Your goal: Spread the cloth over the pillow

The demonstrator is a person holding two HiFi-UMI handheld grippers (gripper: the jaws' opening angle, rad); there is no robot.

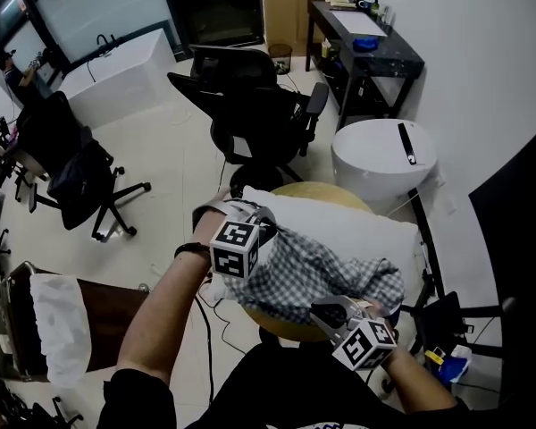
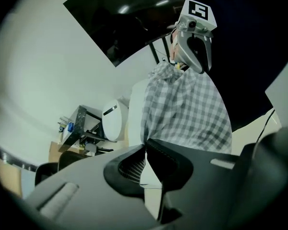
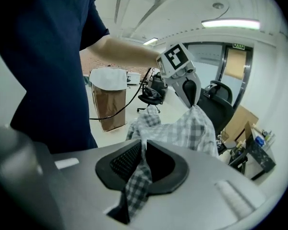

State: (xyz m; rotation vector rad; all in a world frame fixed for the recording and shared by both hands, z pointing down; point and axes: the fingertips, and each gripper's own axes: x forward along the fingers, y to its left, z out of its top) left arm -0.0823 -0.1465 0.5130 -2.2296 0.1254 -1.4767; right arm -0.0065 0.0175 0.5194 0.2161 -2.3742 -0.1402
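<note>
The checked cloth [image 1: 314, 271] hides the near half of the white pillow [image 1: 362, 222]; only the pillow's far edge and its right end show. The pillow in turn covers most of the round bench [image 1: 314, 189], whose yellowish top appears as a sliver beyond it and another under the cloth's near edge. In the head view the right gripper [image 1: 324, 309] has its tips sunk in the cloth's folds, and the person's dark torso cuts off the bottom of that view. The left gripper [image 1: 266, 224] sits at the cloth's left corner.

The left gripper's fingers [image 2: 129, 166] are pressed together at the tip on the cloth's edge. The right gripper's fingers [image 3: 121, 161] stand only narrowly apart at the tip, pinching a strip of the cloth that trails back between them. The cloth is bunched and rumpled between the two grippers, lying on the pillow's near side.

Beyond the bench stand a black office chair [image 1: 259, 114] and a white round drum [image 1: 375, 164] with a dark strip on top; a black desk [image 1: 368, 41] lines the far wall. A second chair [image 1: 71, 172] stands at the left, and a brown paper bag [image 1: 103, 315] with a white liner at lower left. A cable [image 1: 205, 329] hangs below the left gripper.

Counted: two grippers, one cloth, one pillow, two chairs, one drum, one bag.
</note>
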